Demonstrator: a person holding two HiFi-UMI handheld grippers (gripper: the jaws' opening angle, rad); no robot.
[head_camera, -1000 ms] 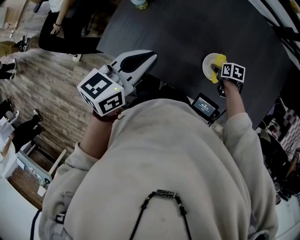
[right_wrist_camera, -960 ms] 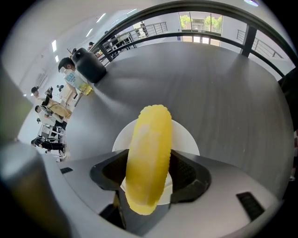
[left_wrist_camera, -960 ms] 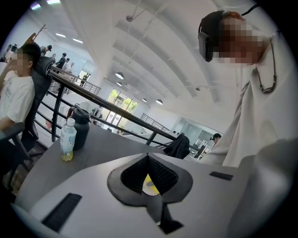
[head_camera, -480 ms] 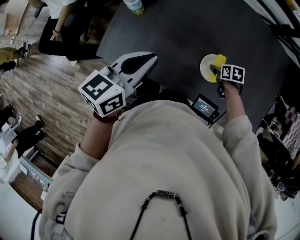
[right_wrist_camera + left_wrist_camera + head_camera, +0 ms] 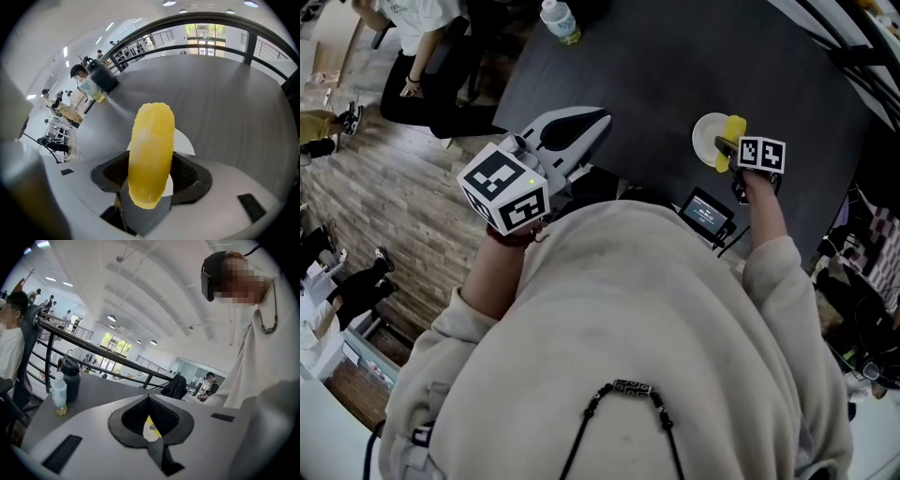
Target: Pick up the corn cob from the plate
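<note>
Yellow corn cob (image 5: 151,150): we see it clamped in the right gripper (image 5: 152,178), above the white plate (image 5: 185,140).
Left gripper (image 5: 149,399): jaws together, empty.

Dark grey table (image 5: 656,66), matte top. White plate (image 5: 705,139) sits toward its near right side. Clear bottle (image 5: 559,21) of pale yellow liquid stands at the far left edge, black flask (image 5: 71,379) just beside it. Small screen device (image 5: 706,215) at the near edge.

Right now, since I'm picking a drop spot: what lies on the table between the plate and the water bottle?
Nothing: in the head view the dark table is bare between the plate and the water bottle.
</note>
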